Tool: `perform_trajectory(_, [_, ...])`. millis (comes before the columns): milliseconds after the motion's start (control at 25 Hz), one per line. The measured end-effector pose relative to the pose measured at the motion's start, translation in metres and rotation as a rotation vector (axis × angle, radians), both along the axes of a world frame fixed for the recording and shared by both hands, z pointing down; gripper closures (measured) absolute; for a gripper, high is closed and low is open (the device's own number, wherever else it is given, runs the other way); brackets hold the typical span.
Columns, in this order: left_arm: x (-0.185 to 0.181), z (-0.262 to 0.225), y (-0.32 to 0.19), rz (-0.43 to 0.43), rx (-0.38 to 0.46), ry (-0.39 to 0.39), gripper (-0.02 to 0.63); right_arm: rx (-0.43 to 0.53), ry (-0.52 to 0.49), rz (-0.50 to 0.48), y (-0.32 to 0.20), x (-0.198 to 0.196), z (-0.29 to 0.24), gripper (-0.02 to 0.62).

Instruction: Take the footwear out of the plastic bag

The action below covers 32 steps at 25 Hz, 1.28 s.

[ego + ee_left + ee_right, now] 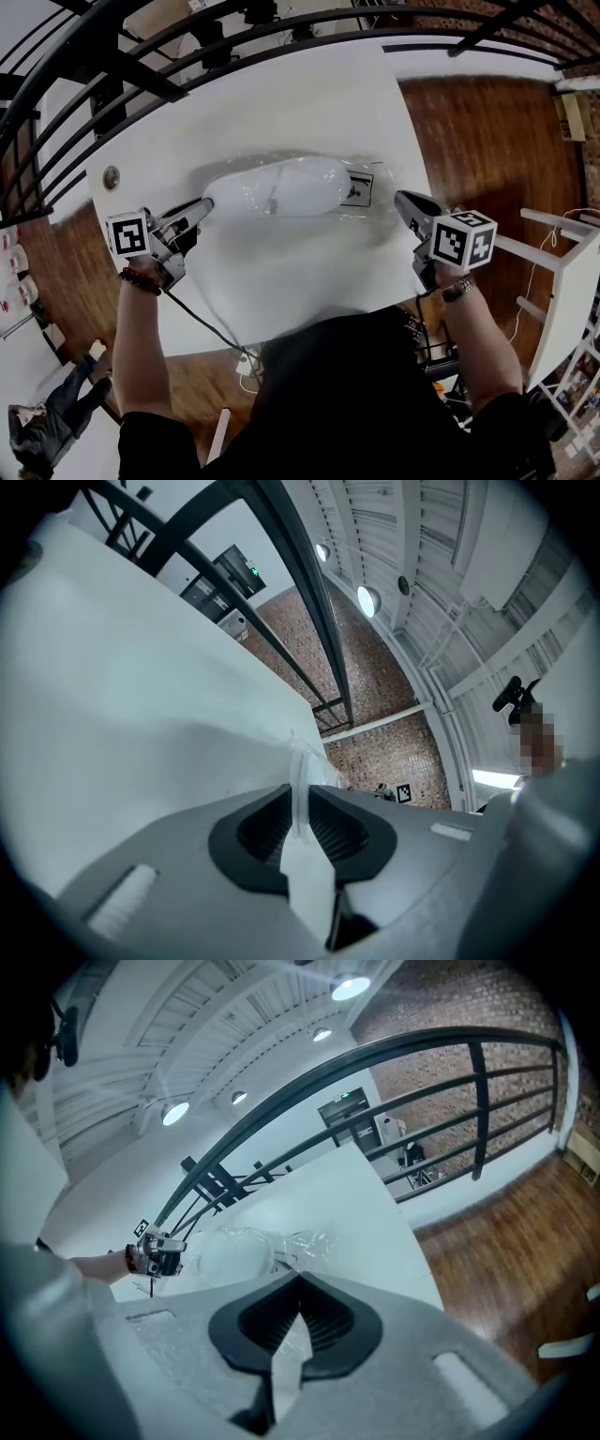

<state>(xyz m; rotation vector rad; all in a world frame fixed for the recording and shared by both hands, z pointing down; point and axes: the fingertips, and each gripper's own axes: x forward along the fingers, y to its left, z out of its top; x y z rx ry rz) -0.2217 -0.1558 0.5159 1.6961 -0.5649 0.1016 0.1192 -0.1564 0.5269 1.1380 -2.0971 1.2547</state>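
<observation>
while in bag (370, 208), footwear (281, 186) on table (309, 103)

Looks like a mezzanine in a converted industrial loft, studio or lab use. Evidence: black steel railing (281, 37) round the edge, exposed brick wall (441, 1026), wood plank floor (478, 150), white ribbed ceiling (216, 1016) with round lamps (349, 986), plain white work table (309, 103), white shelving (562, 281).

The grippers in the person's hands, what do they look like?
The left gripper and right gripper are grey, each with a white cube printed with black square markers. Their fingers have dark ridged pads. A black cable trails from the left one. The person wears a black short-sleeved top and a beaded bracelet.
</observation>
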Motion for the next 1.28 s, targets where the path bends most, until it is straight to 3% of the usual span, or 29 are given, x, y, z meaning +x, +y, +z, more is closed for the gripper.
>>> perform_trajectory(600, [-0.036, -0.007, 0.008, -0.149, -0.010, 0.050, 0.529, 0.018, 0.046, 0.060, 0.002, 0.023, -0.004, 0.601])
perform_trajectory(800, [-0.024, -0.019, 0.013, -0.209, -0.001, 0.060, 0.531, 0.021, 0.044, 0.104, 0.007, 0.061, -0.014, 0.601])
perform_trajectory(1280, [-0.047, -0.023, 0.019, -0.339, 0.015, 0.063, 0.531, 0.017, 0.038, 0.171, 0.008, 0.085, -0.015, 0.603])
